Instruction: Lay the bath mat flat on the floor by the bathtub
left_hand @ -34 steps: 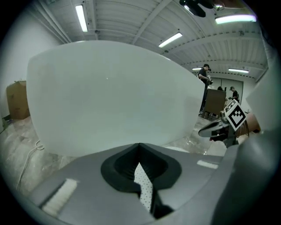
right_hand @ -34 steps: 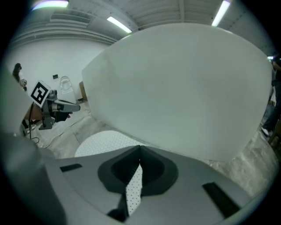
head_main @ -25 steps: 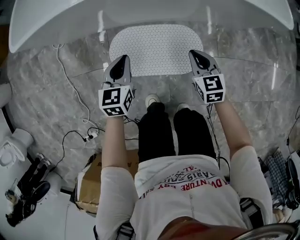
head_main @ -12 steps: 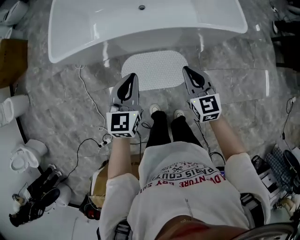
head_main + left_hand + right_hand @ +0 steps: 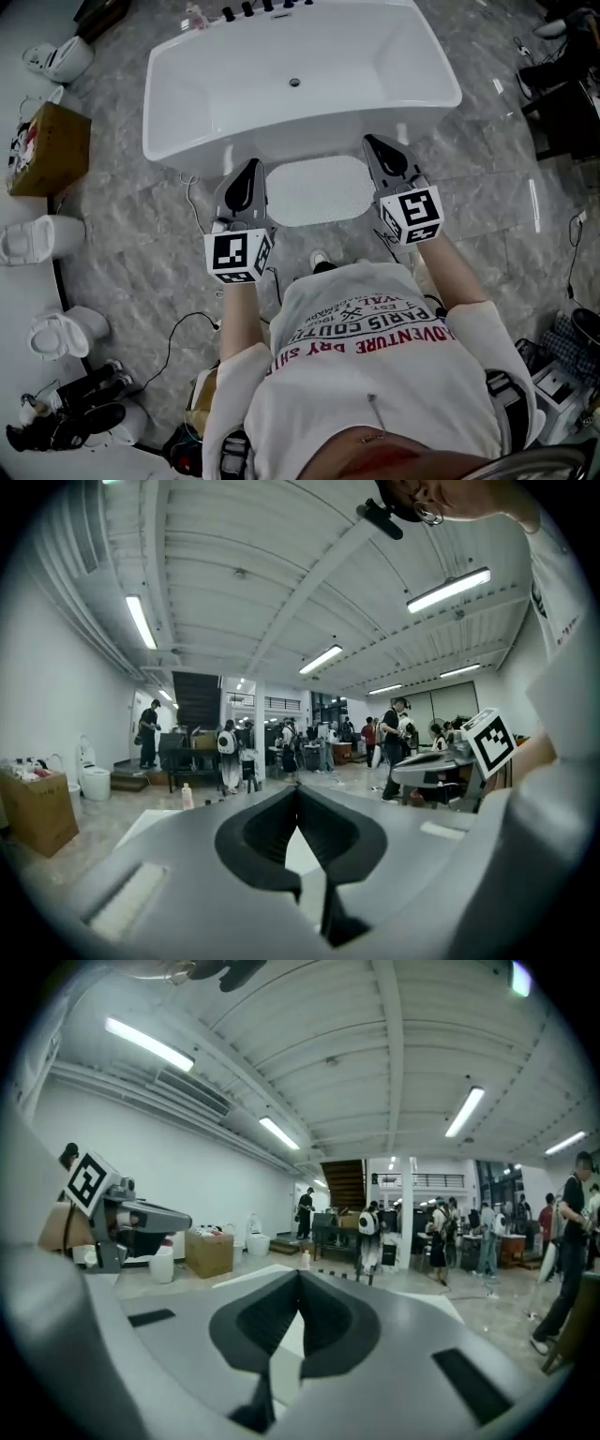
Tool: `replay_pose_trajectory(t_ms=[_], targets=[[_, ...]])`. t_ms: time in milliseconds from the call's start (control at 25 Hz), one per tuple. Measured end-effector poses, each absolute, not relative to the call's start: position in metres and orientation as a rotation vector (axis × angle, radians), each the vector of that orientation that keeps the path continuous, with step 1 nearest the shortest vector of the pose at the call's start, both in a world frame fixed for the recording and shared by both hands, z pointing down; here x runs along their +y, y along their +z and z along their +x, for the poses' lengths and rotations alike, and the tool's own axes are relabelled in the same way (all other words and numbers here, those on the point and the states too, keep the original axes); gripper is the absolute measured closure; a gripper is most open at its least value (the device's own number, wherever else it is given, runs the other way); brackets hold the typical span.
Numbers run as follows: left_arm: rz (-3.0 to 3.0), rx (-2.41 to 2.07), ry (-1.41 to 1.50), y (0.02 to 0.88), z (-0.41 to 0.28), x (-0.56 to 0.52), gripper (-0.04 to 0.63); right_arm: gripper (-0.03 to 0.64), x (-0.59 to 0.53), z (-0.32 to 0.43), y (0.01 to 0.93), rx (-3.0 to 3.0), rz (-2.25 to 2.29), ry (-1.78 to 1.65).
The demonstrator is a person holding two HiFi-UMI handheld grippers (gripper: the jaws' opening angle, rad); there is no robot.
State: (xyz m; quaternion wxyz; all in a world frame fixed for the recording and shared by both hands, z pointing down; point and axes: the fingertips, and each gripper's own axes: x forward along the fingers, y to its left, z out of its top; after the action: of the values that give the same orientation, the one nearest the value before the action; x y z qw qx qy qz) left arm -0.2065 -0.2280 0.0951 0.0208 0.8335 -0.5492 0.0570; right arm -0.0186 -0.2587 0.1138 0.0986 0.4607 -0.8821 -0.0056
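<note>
Head view, looking steeply down: the white bathtub [image 5: 187, 112] fills the 12 o'clock side, its basin showing only white enamel and a small drain [image 5: 294, 82], with a pale bottle [image 5: 196, 16] and dark tap fittings on the far rim. The bath mat [image 5: 314, 190], white and dotted, lies flat on the grey marble floor [image 5: 122, 253] right against the tub's near side. The left gripper [image 5: 252, 166] shows at the mat's 9 o'clock end and the right gripper [image 5: 368, 141] at its 3 o'clock end. In both gripper views the fingers are pressed together with nothing between them. A brown cardboard box [image 5: 52, 150] sits out at 9 o'clock; what it holds I can't tell. White toilets [image 5: 37, 239] stand below it. The person's T-shirt [image 5: 375, 375] carries red print, upside down from here, partly readable as "PARIS COUTUR" and "ADVENTURE DRY".
</note>
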Motion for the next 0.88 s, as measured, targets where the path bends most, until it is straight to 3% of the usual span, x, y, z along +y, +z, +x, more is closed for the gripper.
replay_pose_trajectory(t_ms=[240,880], targets=[[2.596,-1.826,0.089,0.048,-0.207,-0.213,0.583,0.609,-0.234,-0.020,0.071,-2.695,1.294,-0.137],[2.619,-1.814,0.143,0.042,-0.199,-0.204,0.583,0.609,-0.228,-0.011,0.058,-2.719,1.288,-0.131]])
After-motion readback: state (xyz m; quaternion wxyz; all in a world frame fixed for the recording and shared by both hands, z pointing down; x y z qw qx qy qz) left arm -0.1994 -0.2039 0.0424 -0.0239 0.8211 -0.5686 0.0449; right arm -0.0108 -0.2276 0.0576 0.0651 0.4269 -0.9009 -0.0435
